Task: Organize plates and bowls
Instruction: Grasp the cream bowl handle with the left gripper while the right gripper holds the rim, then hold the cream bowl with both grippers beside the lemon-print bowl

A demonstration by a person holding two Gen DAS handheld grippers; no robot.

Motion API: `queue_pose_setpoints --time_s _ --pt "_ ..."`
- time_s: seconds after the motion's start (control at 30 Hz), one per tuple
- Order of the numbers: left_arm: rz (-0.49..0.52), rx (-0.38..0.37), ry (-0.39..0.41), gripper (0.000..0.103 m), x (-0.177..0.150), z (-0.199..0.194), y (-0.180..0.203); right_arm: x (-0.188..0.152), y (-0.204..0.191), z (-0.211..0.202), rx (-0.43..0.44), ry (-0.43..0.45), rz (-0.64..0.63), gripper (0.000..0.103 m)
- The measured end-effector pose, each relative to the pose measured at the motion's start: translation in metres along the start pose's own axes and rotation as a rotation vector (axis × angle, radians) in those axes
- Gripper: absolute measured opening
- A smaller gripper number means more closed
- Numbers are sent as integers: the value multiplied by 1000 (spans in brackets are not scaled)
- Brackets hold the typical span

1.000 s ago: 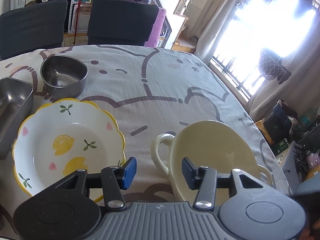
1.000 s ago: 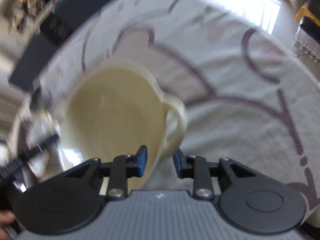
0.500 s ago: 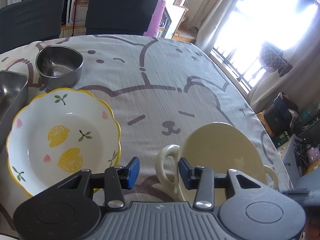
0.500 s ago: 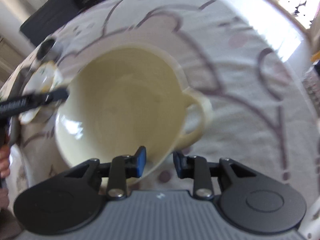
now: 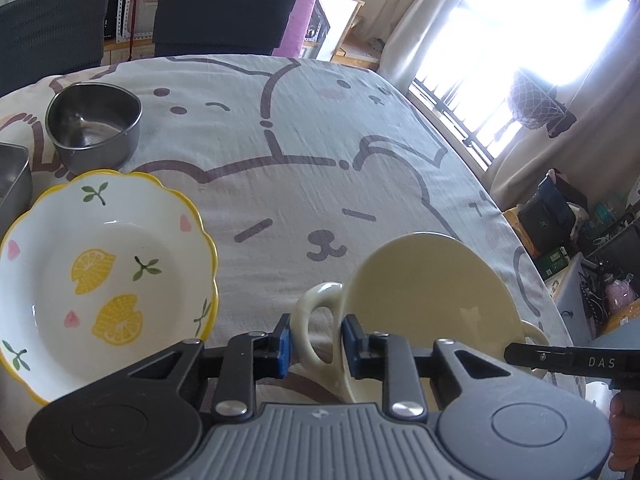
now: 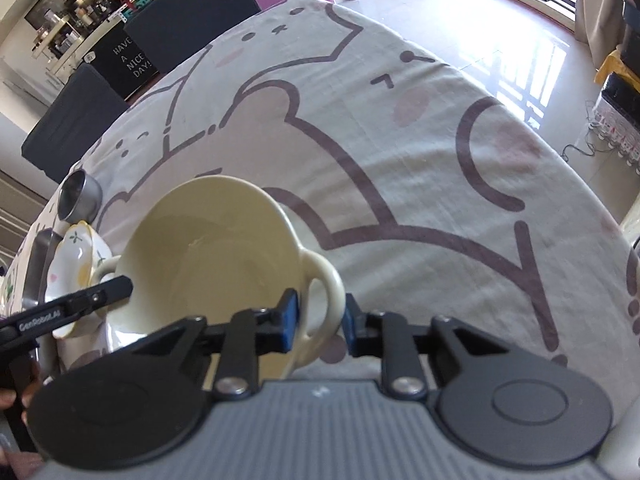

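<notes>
A pale yellow two-handled bowl is held between both grippers, tilted above the tablecloth. My left gripper is shut on its left handle. My right gripper is shut on the other handle; the bowl's inside shows in the right wrist view. A white scalloped bowl with lemon prints sits on the table to the left. A small steel bowl stands behind it.
A steel rectangular container lies at the far left edge. Two dark chairs stand behind the table. The table's right edge drops to a cluttered floor by the window.
Both grippers closed onto the yellow bowl's handles and the bowl has come up off the cloth, tilted. The left gripper moved in around the left handle.
</notes>
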State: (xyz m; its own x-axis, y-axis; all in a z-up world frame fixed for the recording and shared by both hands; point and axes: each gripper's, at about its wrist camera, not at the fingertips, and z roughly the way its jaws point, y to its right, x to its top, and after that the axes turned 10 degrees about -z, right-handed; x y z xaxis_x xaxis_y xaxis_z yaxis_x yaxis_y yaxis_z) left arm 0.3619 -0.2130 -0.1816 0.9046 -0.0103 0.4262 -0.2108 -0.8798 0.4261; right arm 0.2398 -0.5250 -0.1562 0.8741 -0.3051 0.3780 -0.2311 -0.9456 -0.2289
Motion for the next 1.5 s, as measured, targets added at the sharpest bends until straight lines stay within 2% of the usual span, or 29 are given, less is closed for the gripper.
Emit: queue_pose_setpoints --time_s 0.5,0.63,0.7,1.5 --pt "17 -55 -95 28 12 14 -7 4 2 5 10 -17 -1 27" --pt "-24 -91 -130 28 15 19 -15 3 3 7 21 -24 -4 27" --pt "-26 -106 -138 25 15 19 -16 4 3 7 22 -26 -12 27" --pt "-24 -108 -138 24 13 17 -16 3 2 9 25 -28 -6 27"
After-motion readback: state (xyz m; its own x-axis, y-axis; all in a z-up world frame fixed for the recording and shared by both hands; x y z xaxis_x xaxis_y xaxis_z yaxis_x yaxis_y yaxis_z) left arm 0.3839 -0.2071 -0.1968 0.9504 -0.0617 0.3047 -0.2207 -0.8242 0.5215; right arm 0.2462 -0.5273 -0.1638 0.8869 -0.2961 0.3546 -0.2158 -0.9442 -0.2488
